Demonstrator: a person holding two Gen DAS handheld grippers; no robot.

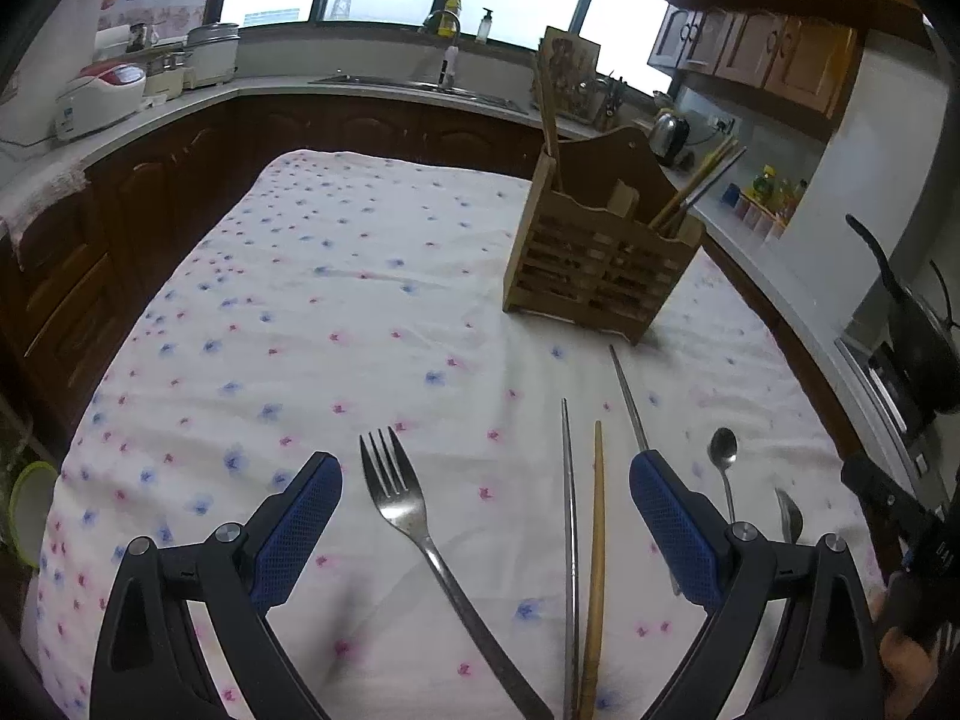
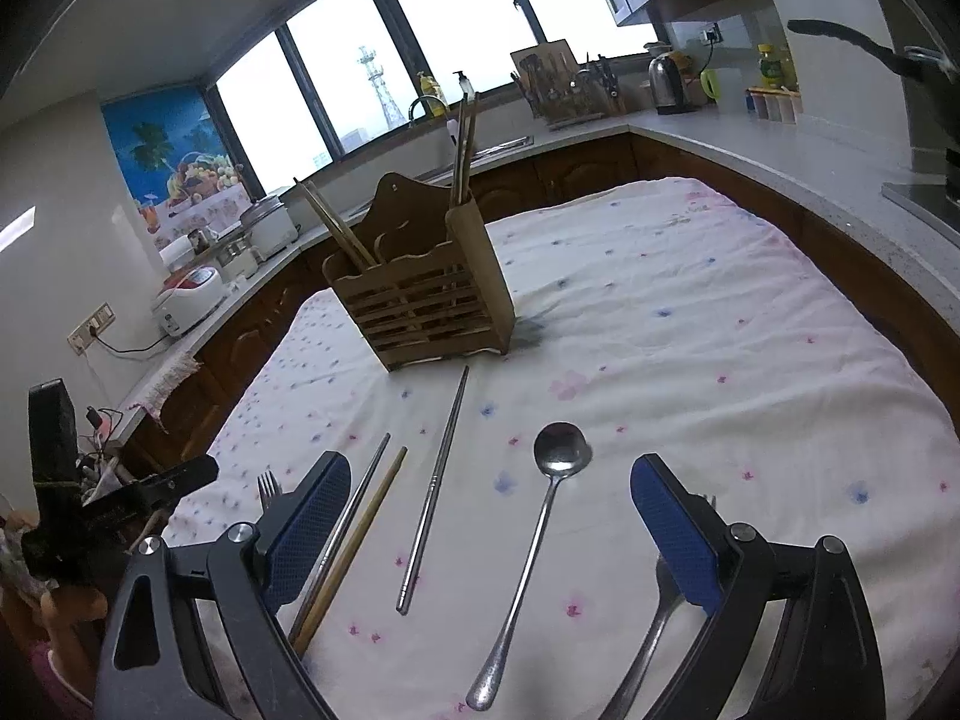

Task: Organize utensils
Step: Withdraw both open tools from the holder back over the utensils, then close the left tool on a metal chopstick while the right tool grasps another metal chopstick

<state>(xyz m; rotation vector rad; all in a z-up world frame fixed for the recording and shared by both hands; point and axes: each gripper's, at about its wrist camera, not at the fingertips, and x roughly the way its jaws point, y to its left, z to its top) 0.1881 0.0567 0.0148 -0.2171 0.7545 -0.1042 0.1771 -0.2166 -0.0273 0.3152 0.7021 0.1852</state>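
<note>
A wooden utensil holder (image 1: 600, 258) (image 2: 426, 294) stands on the floral tablecloth with chopsticks (image 2: 336, 225) upright in its compartments. My left gripper (image 1: 486, 480) is open and empty above a steel fork (image 1: 408, 516), a metal chopstick (image 1: 570, 540) and a wooden chopstick (image 1: 594, 558). Another metal chopstick (image 1: 630, 402) (image 2: 435, 489) lies nearer the holder. My right gripper (image 2: 489, 486) is open and empty above a long spoon (image 2: 540, 534); that spoon also shows in the left wrist view (image 1: 723, 462). A second utensil (image 2: 648, 642) lies under my right finger.
The table (image 1: 360, 300) is ringed by a kitchen counter with rice cookers (image 1: 102, 96), a sink (image 1: 420, 87), a kettle (image 2: 666, 84) and a stove with a pan (image 1: 918, 330) at right. A green-rimmed bowl (image 1: 30, 510) sits off the table's left edge.
</note>
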